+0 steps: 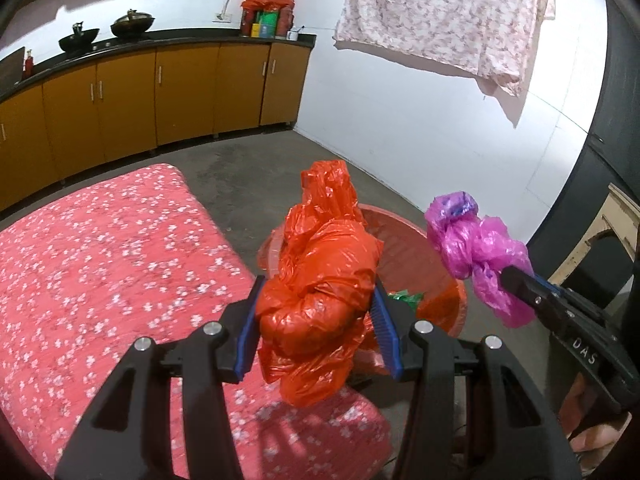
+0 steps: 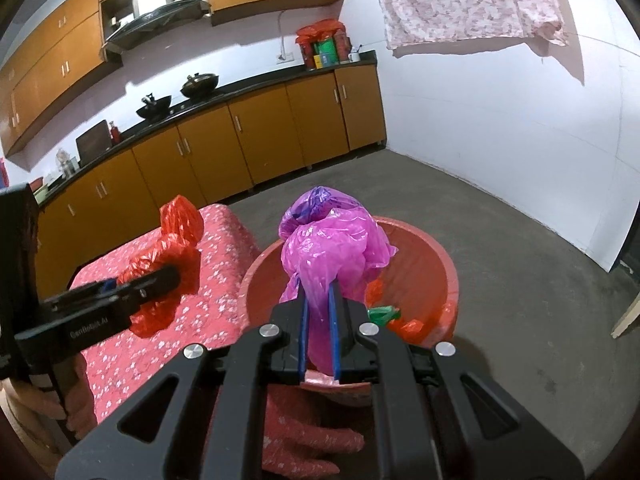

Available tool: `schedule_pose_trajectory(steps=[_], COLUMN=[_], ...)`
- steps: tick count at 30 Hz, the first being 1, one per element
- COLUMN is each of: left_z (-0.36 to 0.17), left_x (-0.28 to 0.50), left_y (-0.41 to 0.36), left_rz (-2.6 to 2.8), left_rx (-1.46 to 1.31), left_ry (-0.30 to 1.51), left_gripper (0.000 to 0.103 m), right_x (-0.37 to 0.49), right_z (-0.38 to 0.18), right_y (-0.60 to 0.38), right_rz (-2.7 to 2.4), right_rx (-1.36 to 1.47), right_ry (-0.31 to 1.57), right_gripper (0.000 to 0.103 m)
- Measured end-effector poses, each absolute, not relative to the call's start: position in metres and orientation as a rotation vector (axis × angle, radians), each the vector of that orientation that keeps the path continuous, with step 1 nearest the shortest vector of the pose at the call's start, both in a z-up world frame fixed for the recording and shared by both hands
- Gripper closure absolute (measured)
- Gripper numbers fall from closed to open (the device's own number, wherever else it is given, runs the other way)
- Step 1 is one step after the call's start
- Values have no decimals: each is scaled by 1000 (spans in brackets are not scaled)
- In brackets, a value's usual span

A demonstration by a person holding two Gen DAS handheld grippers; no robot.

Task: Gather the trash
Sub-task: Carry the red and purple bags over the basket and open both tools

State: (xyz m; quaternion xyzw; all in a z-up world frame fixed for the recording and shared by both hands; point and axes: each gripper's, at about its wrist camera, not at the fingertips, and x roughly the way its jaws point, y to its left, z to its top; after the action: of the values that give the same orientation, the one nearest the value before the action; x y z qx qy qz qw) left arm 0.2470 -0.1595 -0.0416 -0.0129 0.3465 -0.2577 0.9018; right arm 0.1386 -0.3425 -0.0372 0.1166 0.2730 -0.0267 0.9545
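A: What is gripped by the left gripper (image 1: 320, 312)?

B: A crumpled orange plastic bag (image 1: 324, 276) is clamped between its blue pads (image 1: 386, 320). The bag is bulky and glossy, creased all over, with a peak rising above the pads and a loose flap hanging below them. It is held over the near corner of the red floral mattress (image 1: 100, 264), at the edge nearest the basin.

A: And the right gripper (image 2: 319, 312)?

B: Its jaws are nearly closed on the thin tail of a magenta plastic bag (image 2: 332, 248). The bag is bunched into a knot-like ball, with a patch of purple at its top. It is held above the red basin (image 2: 436, 256), clear of the rim.

A: What is seen inside the basin?

B: A green scrap (image 2: 384, 314) and a small orange scrap (image 2: 408, 326) are seen lying at its bottom. The basin itself is set on the floor, just beside the mattress edge.

A: How are the two bags placed to each other?

B: They are kept apart, the orange one to the left and the magenta one to the right, with the basin's opening showing between and under them.

A: What room is left beyond?

B: A stretch of bare grey concrete floor (image 2: 500, 216) is seen past the basin, reaching to the white wall (image 2: 500, 112) and the yellow cabinets (image 2: 260, 136). A black counter with two woks (image 2: 176, 92) is seen above the cabinets, and a floral cloth (image 2: 468, 0) is hung high on the wall.
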Motion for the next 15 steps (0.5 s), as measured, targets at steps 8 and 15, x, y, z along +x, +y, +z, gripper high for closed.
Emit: schedule_pose_trajectory(steps=[8, 15], left_z=[-49, -59], left_x=[261, 273], left_y=[-187, -204], left_rz=[-586, -614], left_rx=[0, 15], left_ry=[718, 731], left_gripper=[54, 54], right_x=[147, 149], right_z=[-41, -47], right_y=[-353, -359], right_rz=[-88, -101], right_rx=[264, 281], right_ry=[538, 534], right_gripper=[94, 94])
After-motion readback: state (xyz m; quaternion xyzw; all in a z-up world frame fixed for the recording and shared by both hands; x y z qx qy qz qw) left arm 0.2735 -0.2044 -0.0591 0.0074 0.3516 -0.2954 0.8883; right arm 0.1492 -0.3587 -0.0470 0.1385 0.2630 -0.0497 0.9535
